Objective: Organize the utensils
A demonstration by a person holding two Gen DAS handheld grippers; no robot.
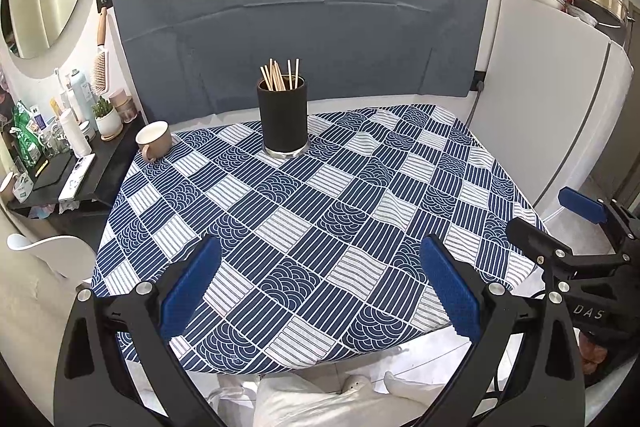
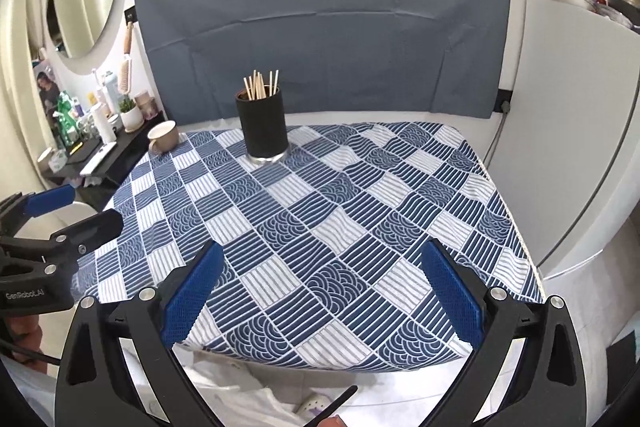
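A black cylindrical holder (image 1: 283, 123) (image 2: 262, 131) stands upright at the back of the table, with several wooden chopsticks (image 1: 280, 75) (image 2: 260, 85) standing in it. My left gripper (image 1: 320, 283) (image 2: 80, 209) hovers open over the table's near left edge, with nothing between its blue pads. My right gripper (image 2: 322, 267) (image 1: 556, 219) is open too, above the near right edge, and holds nothing. Both are well short of the holder. A thin dark stick (image 2: 340, 403) pokes up below the table's front edge; I cannot tell what holds it.
The table carries a blue-and-white patterned cloth (image 1: 320, 207) (image 2: 340, 211). A beige mug (image 1: 154, 139) (image 2: 164, 137) sits at its back left corner. A cluttered dark shelf (image 1: 80, 167) stands left and a white fridge (image 1: 540, 107) right. A white chair (image 1: 52, 251) is near left.
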